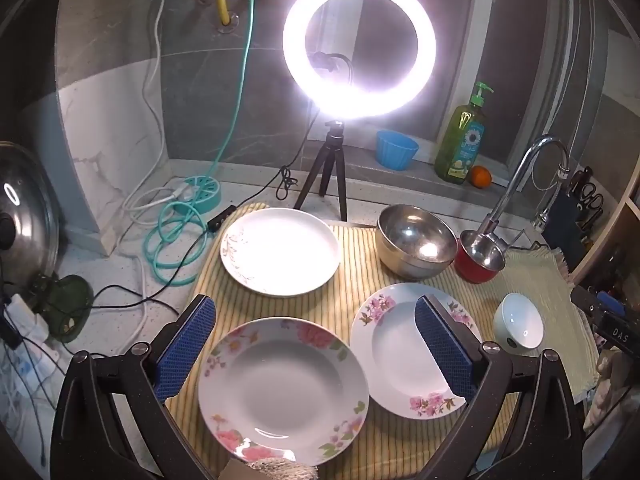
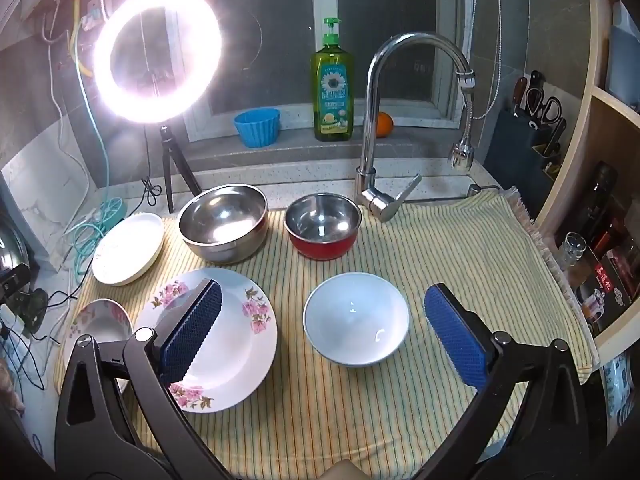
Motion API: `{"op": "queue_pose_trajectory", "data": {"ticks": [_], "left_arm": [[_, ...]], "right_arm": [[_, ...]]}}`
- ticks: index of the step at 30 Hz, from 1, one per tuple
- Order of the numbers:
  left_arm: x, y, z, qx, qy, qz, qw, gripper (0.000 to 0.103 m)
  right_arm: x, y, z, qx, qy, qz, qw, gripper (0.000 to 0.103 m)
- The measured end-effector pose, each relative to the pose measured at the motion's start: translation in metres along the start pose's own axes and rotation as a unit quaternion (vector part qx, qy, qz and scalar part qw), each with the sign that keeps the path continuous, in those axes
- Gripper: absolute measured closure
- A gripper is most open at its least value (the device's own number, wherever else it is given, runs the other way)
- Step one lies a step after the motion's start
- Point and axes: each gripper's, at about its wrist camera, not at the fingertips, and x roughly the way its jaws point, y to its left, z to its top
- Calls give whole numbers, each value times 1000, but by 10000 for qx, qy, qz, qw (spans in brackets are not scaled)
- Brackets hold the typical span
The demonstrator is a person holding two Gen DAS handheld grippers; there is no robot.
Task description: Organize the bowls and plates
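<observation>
Three plates and three bowls lie apart on a yellow striped cloth [image 2: 460, 248]. My left gripper [image 1: 316, 304] is open above a deep plate with pink roses [image 1: 284, 390]. To that plate's right lies a plate with pink blossom sprays [image 1: 400, 344] [image 2: 236, 332], and behind it a flatter white plate [image 1: 280, 250] [image 2: 128, 248]. At the back stand a large steel bowl [image 1: 416, 242] [image 2: 222, 222] and a red steel-lined bowl [image 1: 480, 256] [image 2: 322, 226]. My right gripper [image 2: 324, 294] is open above a small white bowl [image 2: 356, 318] [image 1: 518, 326], holding nothing.
A lit ring light on a tripod [image 1: 358, 46] [image 2: 158, 54] stands behind the cloth. A tap [image 2: 400, 120] rises at the back right, with a green soap bottle [image 2: 332, 84], a blue cup [image 2: 256, 126] and an orange [image 2: 384, 124] on the sill. Cables [image 1: 172, 240] lie left.
</observation>
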Motion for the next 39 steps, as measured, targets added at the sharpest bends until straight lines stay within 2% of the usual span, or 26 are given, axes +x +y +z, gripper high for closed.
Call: {"op": "queue_pose_trajectory", "data": {"ticks": [15,39], "left_arm": [[4,-5,4,30,-47,-114,9999,3],[7,-1,5,-1,15,-111,9999,3]], "right_arm": [[-6,-1,8,88,-166,13,9998,0],[-1,2,9,90,-127,74,9999,0]]}}
